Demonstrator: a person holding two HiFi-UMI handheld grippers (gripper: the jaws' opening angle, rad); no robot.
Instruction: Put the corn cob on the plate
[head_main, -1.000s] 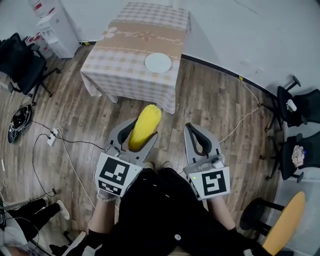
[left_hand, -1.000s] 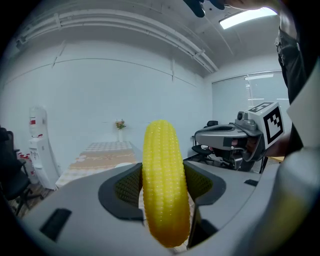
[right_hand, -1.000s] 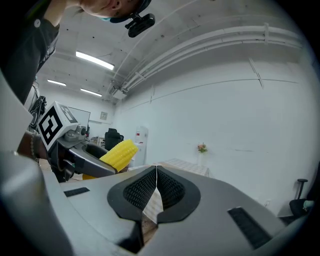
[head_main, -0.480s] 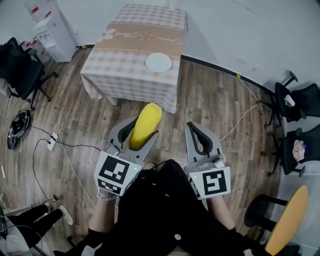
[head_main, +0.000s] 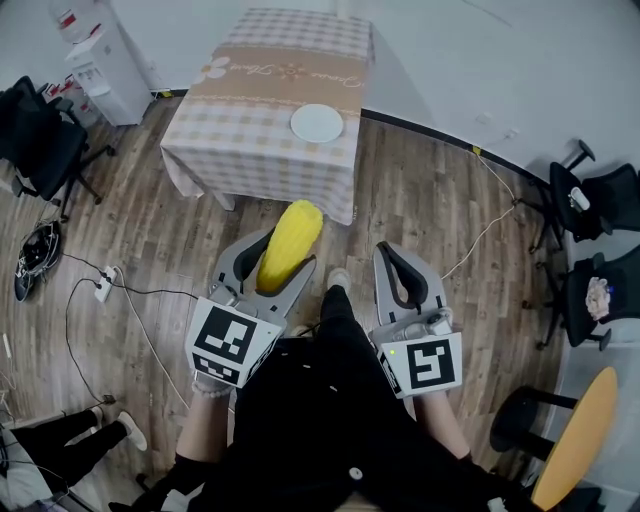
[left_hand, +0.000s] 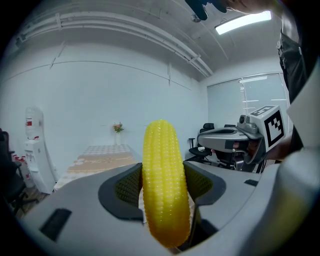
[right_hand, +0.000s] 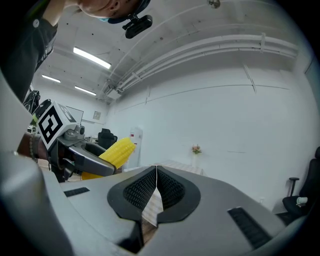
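A yellow corn cob (head_main: 288, 243) sticks forward out of my left gripper (head_main: 270, 262), which is shut on it; in the left gripper view the corn cob (left_hand: 164, 185) stands upright between the dark pads. My right gripper (head_main: 400, 276) is shut with nothing in it, its pads (right_hand: 156, 189) pressed together. The white plate (head_main: 316, 124) lies on the near right part of a table with a checked cloth (head_main: 255, 120), well ahead of both grippers. The right gripper view shows the corn cob (right_hand: 116, 152) at its left.
A water dispenser (head_main: 100, 65) stands left of the table. Office chairs stand at the left (head_main: 42, 140) and the right (head_main: 600, 240). Cables and a power strip (head_main: 103, 285) lie on the wooden floor. A person's legs (head_main: 70, 445) show at the bottom left.
The view has shifted slightly toward the table. The person's foot now shows between the grippers. Both grippers hold as before.
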